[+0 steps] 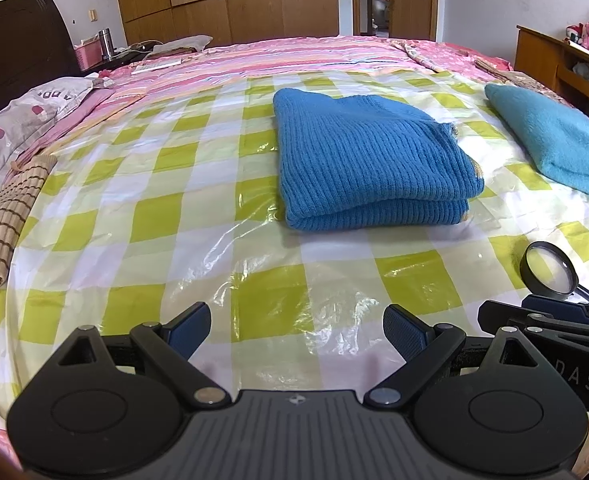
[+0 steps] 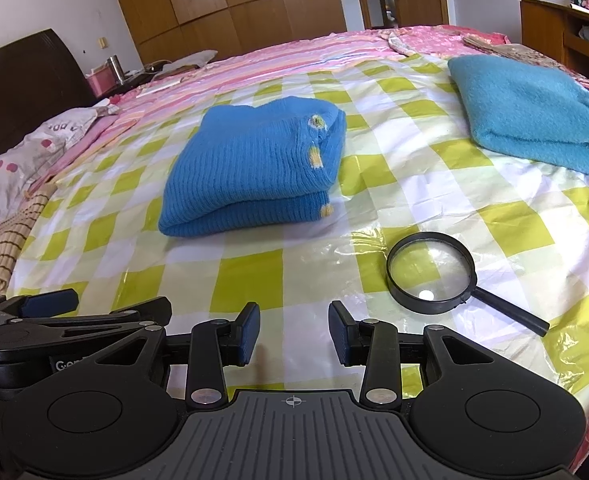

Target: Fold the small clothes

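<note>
From where I sit, the blue knit sweater (image 1: 368, 160) is my landmark: it lies folded in two layers on the green-and-white checked plastic sheet (image 1: 174, 216) spread over the bed. Far to its left, at the sheet's edge, I see a bundled beige striped cloth (image 1: 2, 216) with a grey patterned pillow (image 1: 14, 128) behind it. My left gripper (image 1: 296, 330) hovers near the sweater's front fold, apart from it, jaws spread wide and holding nothing. My right gripper (image 2: 294, 332) sits just beside the left one, to the sweater's front right, its jaws parted more narrowly and also empty. Right of the sweater's front corner a black magnifying glass (image 2: 432, 278) lies flat on the sheet. Further right and behind, well apart from the sweater, rests a folded teal fleece garment (image 2: 534, 108).
</note>
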A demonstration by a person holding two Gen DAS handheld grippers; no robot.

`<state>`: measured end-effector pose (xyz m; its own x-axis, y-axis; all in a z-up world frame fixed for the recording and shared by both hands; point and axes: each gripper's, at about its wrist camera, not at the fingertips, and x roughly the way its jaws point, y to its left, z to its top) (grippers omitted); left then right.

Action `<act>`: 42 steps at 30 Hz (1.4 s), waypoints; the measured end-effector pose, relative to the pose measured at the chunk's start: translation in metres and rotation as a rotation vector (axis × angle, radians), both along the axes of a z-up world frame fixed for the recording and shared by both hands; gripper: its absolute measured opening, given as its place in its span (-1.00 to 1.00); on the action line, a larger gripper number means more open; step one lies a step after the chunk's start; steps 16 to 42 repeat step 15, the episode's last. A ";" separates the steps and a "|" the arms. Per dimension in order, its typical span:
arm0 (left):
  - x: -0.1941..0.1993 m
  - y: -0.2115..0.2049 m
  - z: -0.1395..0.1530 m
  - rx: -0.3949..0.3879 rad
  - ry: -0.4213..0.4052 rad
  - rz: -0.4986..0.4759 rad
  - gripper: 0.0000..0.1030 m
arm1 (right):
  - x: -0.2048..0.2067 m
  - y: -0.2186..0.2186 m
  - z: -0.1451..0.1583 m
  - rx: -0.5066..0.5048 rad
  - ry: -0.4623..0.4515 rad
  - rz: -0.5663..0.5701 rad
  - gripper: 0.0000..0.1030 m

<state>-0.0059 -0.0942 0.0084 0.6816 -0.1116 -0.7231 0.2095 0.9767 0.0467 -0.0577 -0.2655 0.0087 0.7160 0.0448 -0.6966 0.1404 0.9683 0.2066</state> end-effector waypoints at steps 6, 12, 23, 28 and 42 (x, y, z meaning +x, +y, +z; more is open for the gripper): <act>0.000 0.000 -0.001 0.001 0.002 0.004 0.91 | 0.000 -0.001 0.000 0.000 0.000 -0.002 -0.26; 0.002 0.002 -0.003 0.001 0.011 0.013 0.91 | 0.001 -0.001 -0.001 -0.003 0.002 -0.001 -0.23; 0.002 0.003 -0.003 0.000 0.014 0.015 0.91 | 0.001 -0.001 -0.001 -0.003 0.002 -0.001 -0.22; 0.002 0.003 -0.003 0.000 0.014 0.015 0.91 | 0.001 -0.001 -0.001 -0.003 0.002 -0.001 -0.22; 0.002 0.003 -0.003 0.000 0.014 0.015 0.91 | 0.001 -0.001 -0.001 -0.003 0.002 -0.001 -0.22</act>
